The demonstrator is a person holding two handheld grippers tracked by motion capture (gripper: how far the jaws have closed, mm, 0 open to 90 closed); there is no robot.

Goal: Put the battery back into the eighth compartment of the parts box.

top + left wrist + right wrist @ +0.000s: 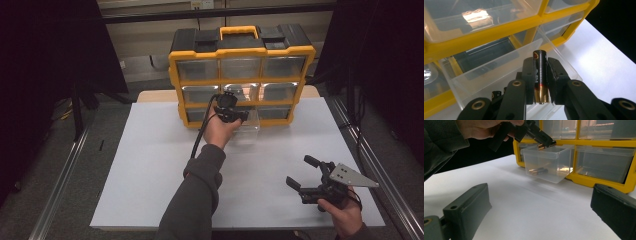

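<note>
No brand name or other writing can be read; the battery (540, 75) shows faint pale marks along its black body, too blurred to make out. It is a slim cylinder, black with a thin red ring and a copper-coloured end, and the left hand-held gripper (540, 82) clamps it between its two flat black pads, above the open drawer (499, 67). That drawer is clear, thin-walled plastic, box-shaped, pulled out from the bottom row of the organiser (242, 75) toward the near side. In the right gripper view at least one more battery (537, 171) of the same black-and-copper kind lies on the drawer floor; the exact count inside cannot be told.

The organiser is a yellow plastic frame with a black top and a yellow carry handle, standing at the far middle of the worktop (150, 170). Its front holds nine clear drawers in three rows of three. The worktop is a plain, smooth white sheet.

The right hand-held gripper (305, 172) sits at the near right, held just above the worktop, its two matte black jaws spread wide with nothing between them; a grey three-cornered plate with small holes tops it
</note>
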